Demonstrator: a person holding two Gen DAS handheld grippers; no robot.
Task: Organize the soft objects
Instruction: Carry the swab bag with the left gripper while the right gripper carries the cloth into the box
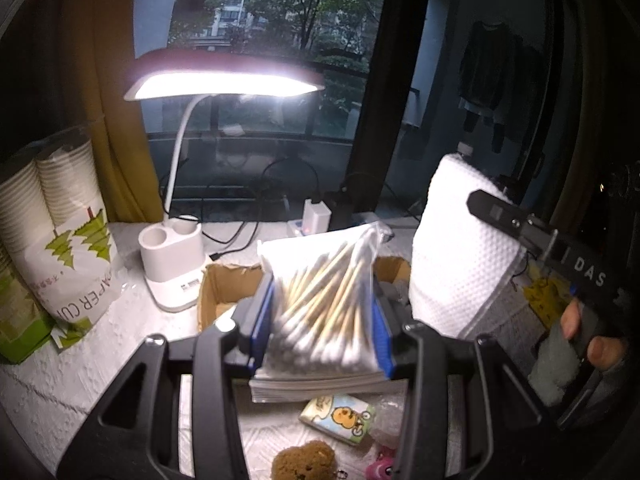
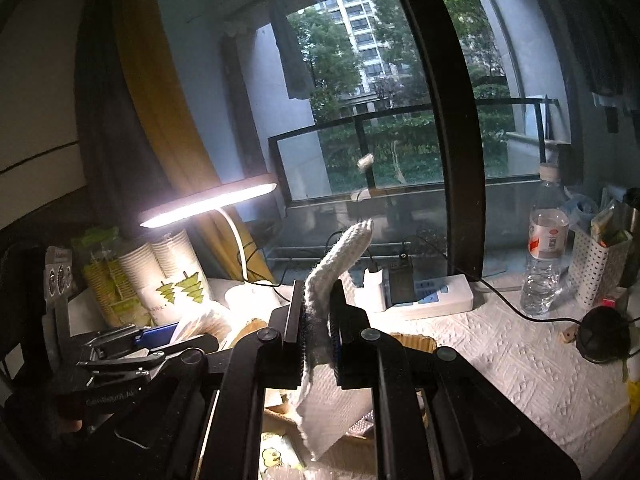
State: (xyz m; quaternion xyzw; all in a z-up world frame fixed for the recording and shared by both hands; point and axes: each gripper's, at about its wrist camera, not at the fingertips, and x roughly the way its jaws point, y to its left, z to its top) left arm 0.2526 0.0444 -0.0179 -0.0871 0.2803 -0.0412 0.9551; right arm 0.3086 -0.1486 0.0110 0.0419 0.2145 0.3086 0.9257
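My left gripper (image 1: 320, 312) is shut on a clear bag of cotton swabs (image 1: 326, 300) and holds it up above an open cardboard box (image 1: 224, 292). My right gripper (image 2: 318, 320) is shut on a white waffle-textured cloth (image 2: 332, 272), held upright above the box; the cloth also shows in the left wrist view (image 1: 460, 248) at right with the right gripper (image 1: 504, 212) pinching it. A brown sponge (image 1: 304, 462), a cartoon tissue pack (image 1: 340, 418) and a pink item (image 1: 380, 470) lie on the table below.
A lit white desk lamp (image 1: 176, 264) stands left of the box. A pack of paper cups (image 1: 60, 232) is at far left. A power strip (image 2: 424, 296), water bottle (image 2: 546, 256), perforated white holder (image 2: 600, 268) and black round item (image 2: 604, 334) sit at right.
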